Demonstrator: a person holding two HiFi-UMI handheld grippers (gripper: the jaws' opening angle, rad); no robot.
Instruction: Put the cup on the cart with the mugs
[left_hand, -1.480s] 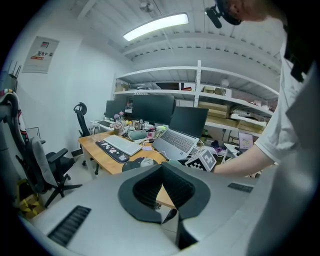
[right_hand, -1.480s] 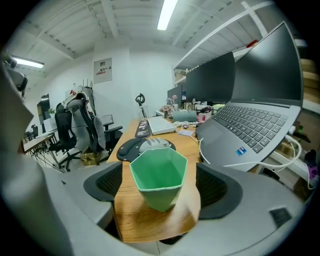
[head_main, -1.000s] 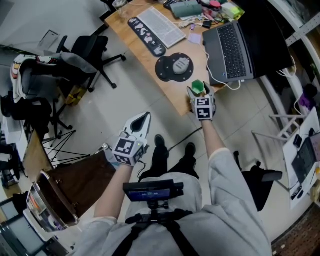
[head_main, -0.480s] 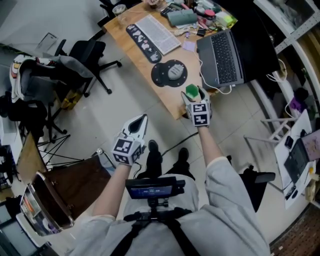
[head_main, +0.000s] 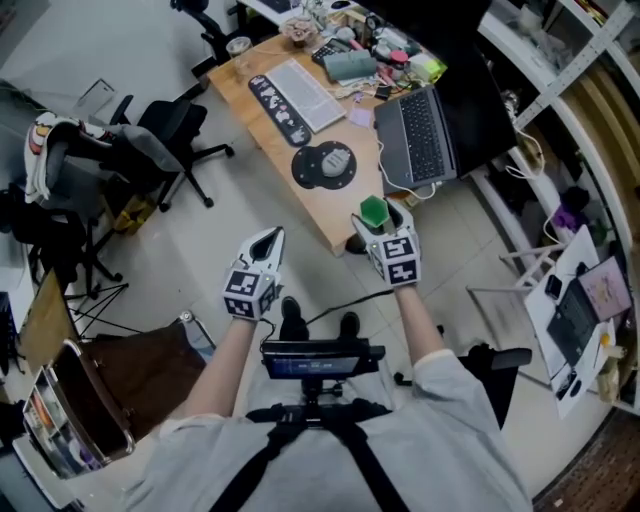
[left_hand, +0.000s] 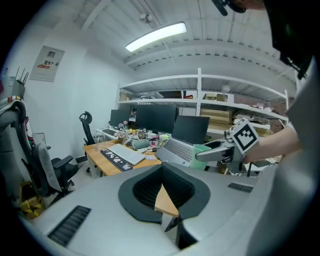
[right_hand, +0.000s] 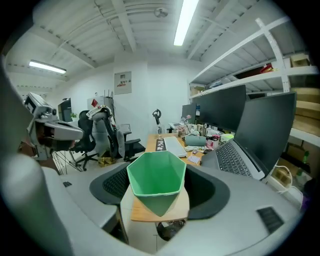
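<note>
Chair: A black office chair (head_main: 175, 105) stands on the floor at the far left, well apart from both grippers.

Left gripper: The left gripper (head_main: 270, 243) hangs over the floor, to the left of the near corner of the surface. Its jaws are together at the tips and nothing is in them. It seems to wait at the side so it does not get in the way.

Surface: The wooden surface (head_main: 318, 210) holds a keyboard (head_main: 300, 80) far off and a round black mat (head_main: 323, 165) nearer.

Cup: The green cup (head_main: 373, 208) is by the near corner of the surface. It looks to be up in the air, not standing on the wood. Its open end faces up.

Right gripper: The right gripper (head_main: 376, 218) is clamped on the cup, one jaw on each side. The jaws stand wide because the cup is wide. The cup gets thinner toward the bottom, so it probably cannot slip down.

Laptop: An open laptop (head_main: 415, 135) sits to the right of the cup and farther away.

Cart: No cart with mugs can be made out in any view, so the person likely has to turn and carry the cup there.

Care: The cup walls look thin, so a hard squeeze may bend them.
</note>
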